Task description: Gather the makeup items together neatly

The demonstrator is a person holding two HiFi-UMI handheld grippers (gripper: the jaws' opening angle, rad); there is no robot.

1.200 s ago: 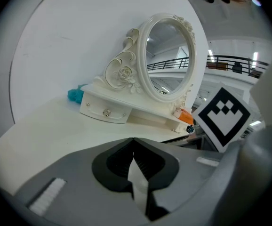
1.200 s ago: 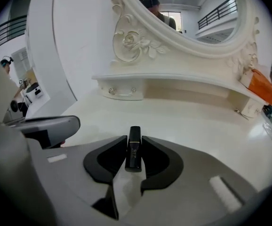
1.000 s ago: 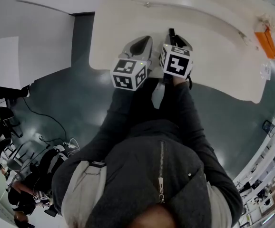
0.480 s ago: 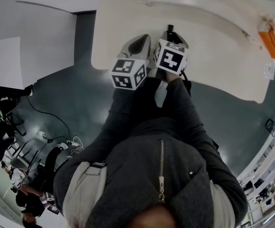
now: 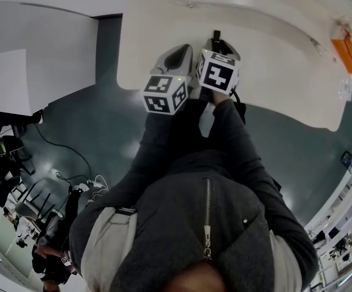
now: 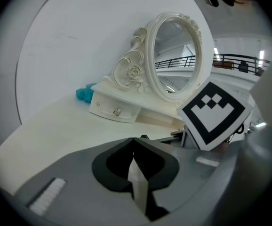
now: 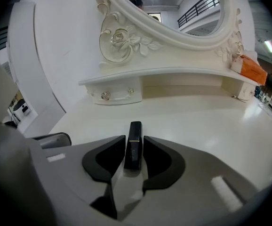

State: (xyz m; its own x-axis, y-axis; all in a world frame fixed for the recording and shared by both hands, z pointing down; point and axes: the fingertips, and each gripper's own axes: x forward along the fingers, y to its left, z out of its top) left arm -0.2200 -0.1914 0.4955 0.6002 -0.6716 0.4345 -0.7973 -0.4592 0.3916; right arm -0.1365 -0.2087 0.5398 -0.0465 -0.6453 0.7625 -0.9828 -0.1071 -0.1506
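Furthest left of the oval vanity mirror (image 6: 173,55) we see a teal item (image 6: 84,94) on the cream dressing table (image 6: 56,126), tucked against the end of the small drawer (image 6: 115,111) under the mirror's carved base; we cannot tell what it is.

In front of the mirror, at the near edge of the table, our left gripper (image 6: 135,141) has its jaws pressed together, tips meeting with nothing between them. Its pads (image 6: 112,166) face the left half of the mirror, and the marker cube (image 6: 213,114) of the other gripper sits just beside it on the right.

Our right gripper (image 7: 135,139) points down at the tabletop below the mirror's middle. Its jaws have just been easing apart, and the black lipstick tube (image 7: 135,128) stands between them, a pad close against each side with no clear gap that we can see. The tube's far end pokes out past the jaw tips towards the mirror.

Far right of the mirror, under its shelf, an orange package (image 7: 249,69) leans beside a small white container (image 7: 243,94).
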